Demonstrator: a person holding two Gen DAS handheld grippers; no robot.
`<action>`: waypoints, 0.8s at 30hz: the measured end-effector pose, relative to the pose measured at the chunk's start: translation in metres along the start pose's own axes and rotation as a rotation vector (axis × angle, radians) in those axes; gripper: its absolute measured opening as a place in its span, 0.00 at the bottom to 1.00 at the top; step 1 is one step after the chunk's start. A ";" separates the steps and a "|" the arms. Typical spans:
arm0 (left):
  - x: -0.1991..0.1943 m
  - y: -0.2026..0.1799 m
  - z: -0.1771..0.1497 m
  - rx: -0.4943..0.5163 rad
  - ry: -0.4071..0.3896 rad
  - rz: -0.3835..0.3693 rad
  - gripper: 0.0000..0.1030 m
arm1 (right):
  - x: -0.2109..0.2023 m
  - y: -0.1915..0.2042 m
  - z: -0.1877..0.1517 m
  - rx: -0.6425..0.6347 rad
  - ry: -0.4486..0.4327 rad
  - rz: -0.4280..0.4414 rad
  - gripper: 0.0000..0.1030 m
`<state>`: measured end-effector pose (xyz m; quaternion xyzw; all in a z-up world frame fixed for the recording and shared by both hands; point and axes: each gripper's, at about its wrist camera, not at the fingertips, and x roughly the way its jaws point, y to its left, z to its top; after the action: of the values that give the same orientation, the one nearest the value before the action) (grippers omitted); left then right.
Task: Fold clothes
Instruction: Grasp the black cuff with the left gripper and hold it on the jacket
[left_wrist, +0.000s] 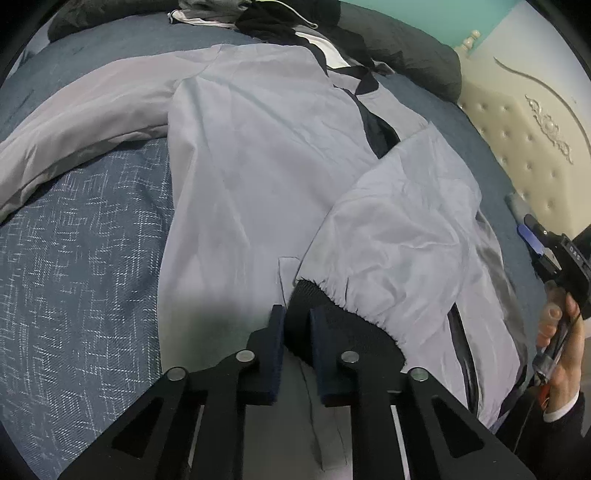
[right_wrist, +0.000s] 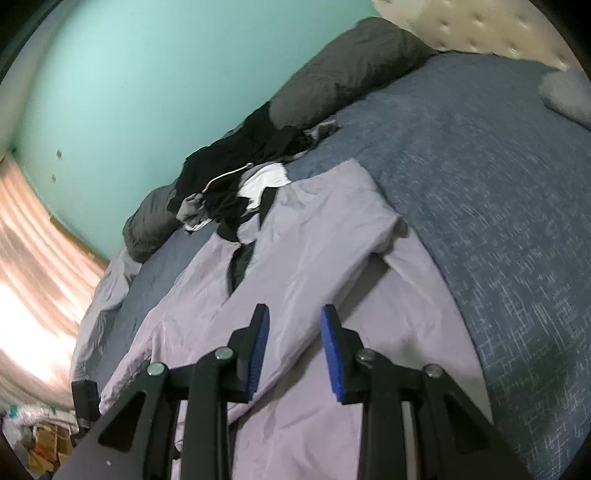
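Observation:
A pale lilac jacket (left_wrist: 258, 147) with a black collar lies spread on the blue bedspread (left_wrist: 74, 258). One sleeve (left_wrist: 399, 221) is folded over the body. My left gripper (left_wrist: 297, 314) is shut on that sleeve's black ribbed cuff (left_wrist: 351, 332), low over the jacket's hem. The other sleeve (left_wrist: 74, 122) stretches out to the left. In the right wrist view my right gripper (right_wrist: 294, 312) hovers open above the jacket (right_wrist: 314, 229), with nothing between its blue pads. It also shows at the right edge of the left wrist view as the right gripper (left_wrist: 532, 232), held by a hand (left_wrist: 557, 332).
A pile of dark clothes (left_wrist: 273, 18) lies beyond the collar, with grey pillows (left_wrist: 406, 48) behind it. A cream tufted headboard (left_wrist: 517, 129) bounds the bed on the right. A teal wall (right_wrist: 129, 74) and a bright curtain (right_wrist: 29, 258) stand on the far side.

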<state>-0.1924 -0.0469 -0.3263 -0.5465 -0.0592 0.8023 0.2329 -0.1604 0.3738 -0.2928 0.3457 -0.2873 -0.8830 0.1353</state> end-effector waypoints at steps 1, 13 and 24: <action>0.000 -0.002 0.001 0.003 0.001 0.002 0.10 | 0.000 -0.006 -0.001 0.013 0.002 0.000 0.28; -0.025 -0.015 -0.006 0.031 -0.001 -0.016 0.07 | 0.002 -0.047 -0.003 0.104 -0.001 -0.048 0.28; -0.024 -0.011 -0.019 0.026 0.027 -0.021 0.07 | 0.006 -0.051 -0.006 0.114 0.019 -0.041 0.28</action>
<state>-0.1648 -0.0507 -0.3093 -0.5534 -0.0515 0.7930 0.2493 -0.1628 0.4091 -0.3302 0.3670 -0.3285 -0.8645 0.1000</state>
